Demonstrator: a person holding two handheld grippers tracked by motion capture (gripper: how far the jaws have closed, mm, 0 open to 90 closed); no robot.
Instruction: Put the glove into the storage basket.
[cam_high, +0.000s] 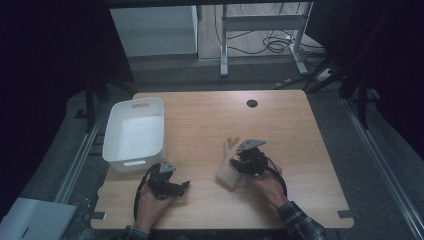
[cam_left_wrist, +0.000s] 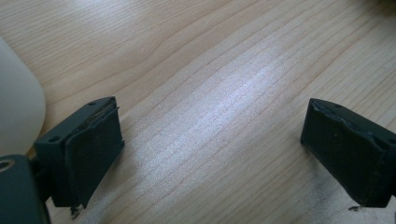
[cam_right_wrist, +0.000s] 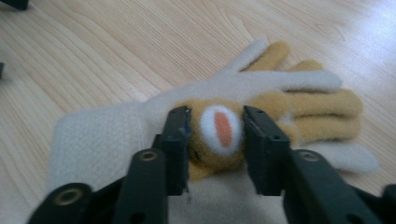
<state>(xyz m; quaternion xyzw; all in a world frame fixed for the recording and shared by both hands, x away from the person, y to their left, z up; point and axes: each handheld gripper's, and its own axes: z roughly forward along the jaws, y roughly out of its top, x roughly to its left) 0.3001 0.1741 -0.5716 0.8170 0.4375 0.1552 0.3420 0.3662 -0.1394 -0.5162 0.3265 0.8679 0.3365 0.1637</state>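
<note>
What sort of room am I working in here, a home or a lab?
Most likely a lab or test workstation: a bare wooden desk with a cable hole, metal rails along the floor, and loose cables under another desk frame behind.

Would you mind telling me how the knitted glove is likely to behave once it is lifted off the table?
The glove looks like soft fleece, so it will probably droop. It seems light. The right gripper pinches only a bunched fold, so the rest may hang and swing.

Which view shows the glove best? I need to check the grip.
The right gripper view: the glove lies close up, cream and tan, with the right gripper pinching its bunched palm. The high view shows the glove small, partly under that gripper.
</note>
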